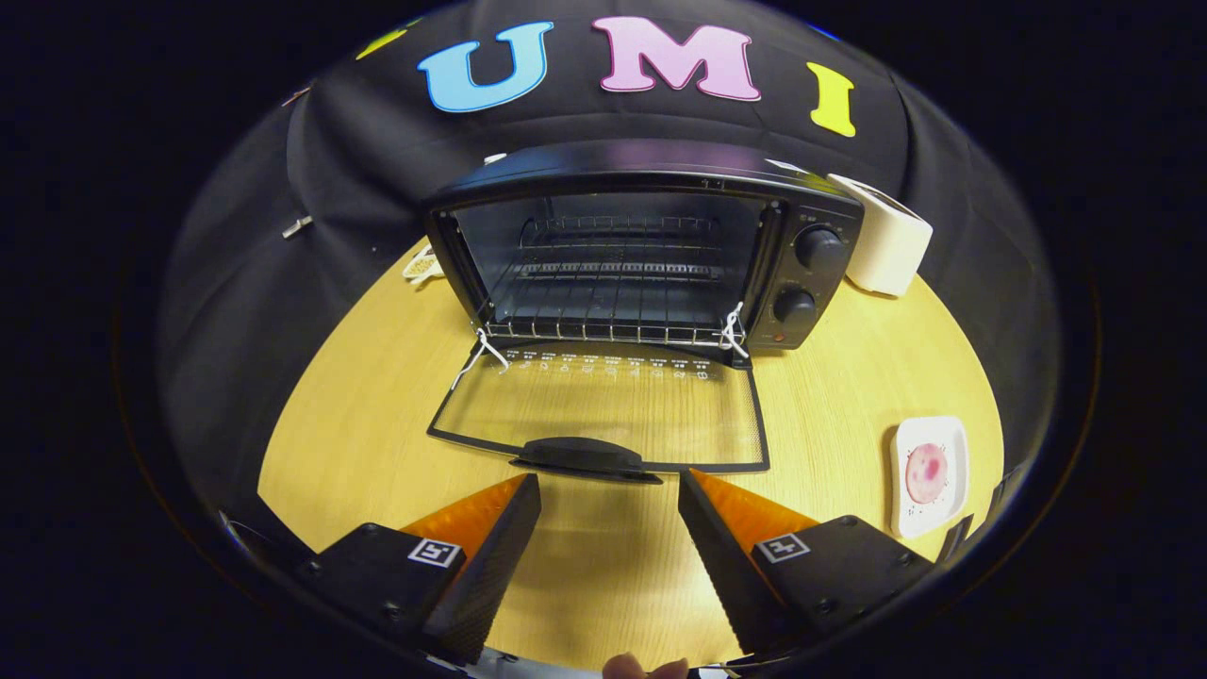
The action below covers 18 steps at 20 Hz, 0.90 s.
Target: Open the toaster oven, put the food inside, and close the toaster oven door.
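A black toaster oven [651, 245] stands at the back of the round wooden table [358, 424]. Its glass door [603, 415] hangs fully down, lying flat toward me, with the dark handle [585, 457] at its near edge. A wire rack [613, 302] shows inside the bare cavity. The food, a round pink piece [926, 471], lies on a small white square plate [929, 514] to the right of the door. My gripper [608, 495] is open with nothing between the fingers, its tips just short of the door handle.
A white boxy appliance [886, 245] stands right of the oven, against the black cloth wall. A small pale object [421, 266] lies at the oven's left rear. Two knobs [818, 250] sit on the oven's right panel. A fingertip [646, 668] shows behind the gripper.
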Motion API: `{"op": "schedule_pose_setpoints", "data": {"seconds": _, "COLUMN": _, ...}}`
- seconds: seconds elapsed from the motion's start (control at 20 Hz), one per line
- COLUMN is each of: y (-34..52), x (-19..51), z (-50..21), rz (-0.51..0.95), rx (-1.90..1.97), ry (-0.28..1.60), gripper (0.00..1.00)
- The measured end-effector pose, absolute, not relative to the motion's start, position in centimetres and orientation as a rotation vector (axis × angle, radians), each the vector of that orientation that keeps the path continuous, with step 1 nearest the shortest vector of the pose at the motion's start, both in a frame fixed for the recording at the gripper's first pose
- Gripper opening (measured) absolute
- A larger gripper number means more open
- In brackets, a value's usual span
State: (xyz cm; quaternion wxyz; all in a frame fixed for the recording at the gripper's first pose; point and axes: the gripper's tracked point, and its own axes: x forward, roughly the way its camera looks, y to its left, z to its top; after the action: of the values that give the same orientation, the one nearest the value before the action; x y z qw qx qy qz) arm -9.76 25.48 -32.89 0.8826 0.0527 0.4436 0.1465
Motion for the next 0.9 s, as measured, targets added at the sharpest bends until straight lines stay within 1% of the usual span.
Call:
{"op": "schedule_pose_setpoints", "data": {"seconds": 0.25, "y": 21.2, "x": -9.8, "z": -29.8, "rz": 0.378, "rx": 0.146, "ry": 0.922, "gripper": 0.98}}
{"op": "schedule_pose_setpoints", "data": {"seconds": 0.4, "y": 16.7, "x": -9.2, "z": -27.7, "rz": 0.39, "rx": 0.167, "ry": 0.914, "gripper": 0.98}}
{"op": "schedule_pose_setpoints", "data": {"seconds": 0.55, "y": 11.1, "x": -9.0, "z": -26.9, "rz": 0.391, "rx": 0.167, "ry": 0.956, "gripper": 0.99}}
{"op": "schedule_pose_setpoints", "data": {"seconds": 0.75, "y": 3.7, "x": -9.6, "z": -28.1, "rz": 0.401, "rx": 0.172, "ry": 1.056, "gripper": 0.99}}
{"op": "schedule_pose_setpoints", "data": {"seconds": 0.9, "y": -2.4, "x": -9.5, "z": -30.2, "rz": 0.367, "rx": 0.158, "ry": 1.111, "gripper": 0.99}}
